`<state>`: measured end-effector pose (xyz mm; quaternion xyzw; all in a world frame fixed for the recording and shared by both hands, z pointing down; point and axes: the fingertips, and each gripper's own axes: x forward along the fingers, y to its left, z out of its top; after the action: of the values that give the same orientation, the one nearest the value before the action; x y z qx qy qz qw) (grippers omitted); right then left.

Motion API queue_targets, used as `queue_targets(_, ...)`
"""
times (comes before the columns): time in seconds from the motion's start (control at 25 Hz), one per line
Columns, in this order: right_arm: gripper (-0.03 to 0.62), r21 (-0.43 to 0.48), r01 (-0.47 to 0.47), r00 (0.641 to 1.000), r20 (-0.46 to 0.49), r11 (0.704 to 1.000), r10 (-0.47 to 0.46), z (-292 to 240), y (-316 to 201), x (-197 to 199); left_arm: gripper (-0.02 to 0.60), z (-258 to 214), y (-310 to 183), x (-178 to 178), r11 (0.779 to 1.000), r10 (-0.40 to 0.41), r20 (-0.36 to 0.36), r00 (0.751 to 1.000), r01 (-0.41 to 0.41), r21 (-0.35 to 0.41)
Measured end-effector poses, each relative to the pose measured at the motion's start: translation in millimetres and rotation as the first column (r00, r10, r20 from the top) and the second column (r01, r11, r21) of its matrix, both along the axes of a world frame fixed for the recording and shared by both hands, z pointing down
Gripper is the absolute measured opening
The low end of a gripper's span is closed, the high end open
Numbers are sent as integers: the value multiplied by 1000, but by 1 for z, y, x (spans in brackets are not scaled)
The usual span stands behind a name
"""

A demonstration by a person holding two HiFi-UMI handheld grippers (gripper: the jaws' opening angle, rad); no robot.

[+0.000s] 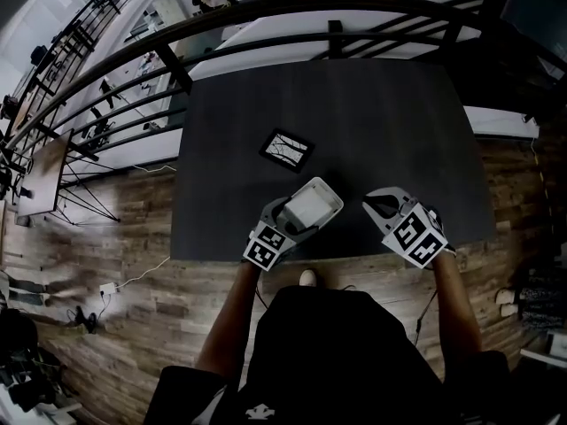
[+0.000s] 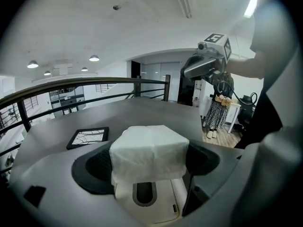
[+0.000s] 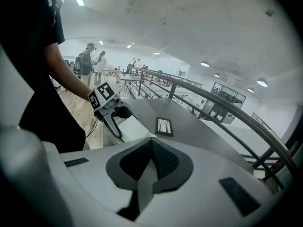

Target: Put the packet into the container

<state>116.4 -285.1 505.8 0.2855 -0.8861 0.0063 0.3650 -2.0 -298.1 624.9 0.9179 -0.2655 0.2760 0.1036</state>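
The white packet [image 2: 149,148] is clamped between the jaws of the left gripper [image 1: 297,220], which are spread wide around it. It is held just above the near edge of the dark table [image 1: 354,122]. A white hard shell [image 2: 144,205] with an oval hole is seen right under the packet, touching it. This may be the container, but it cannot be told for sure, nor whether the packet is partly inside it.

To do this step well, the packet should be squeezed only gently, so it is not squashed. It should be kept flat and lined up with the opening before it is let go.

The left gripper is pointed forward and tipped down. The right gripper [image 3: 151,161] is held just beside it, to the right, also tipped down. Its jaws are pressed together and nothing is held in them. A black flat square [image 1: 286,149] is left lying farther out on the table.
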Motion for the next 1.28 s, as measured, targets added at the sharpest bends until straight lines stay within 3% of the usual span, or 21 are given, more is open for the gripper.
queue_targets(0.2,3,-16,3,1000,4,1000,-3,4,2,0,446,11,1,-3,998,-19,-13,1000,18,-61)
queue_targets(0.32,3,-15,8,1000,5,1000,-8,4,3,1,448,13,0,-3,993,-43,-69,997,35,-114)
queue_targets(0.56,3,-13,13,1000,24,1000,-13,2,2,-6,526,3,-5,-8,992,-91,-128,987,79,-96)
queue_targets(0.92,3,-11,19,996,87,1000,-18,-4,2,-24,522,-18,6,-23,988,-120,-146,982,104,-117)
queue_targets(0.96,3,-10,22,995,93,1000,-21,-4,3,-27,490,-24,7,-25,989,-124,-143,982,111,-101)
queue_targets(1.12,3,-3,34,994,108,999,-34,-5,3,-36,243,-65,7,-30,992,-129,-173,976,128,-15)
queue_targets(1.2,3,2,33,991,126,999,-33,-7,5,-38,85,-89,9,-30,990,-113,-194,974,127,61)
queue_targets(1.28,3,11,33,989,144,999,-34,-10,7,-41,6,-109,11,-26,984,-91,-187,978,117,135)
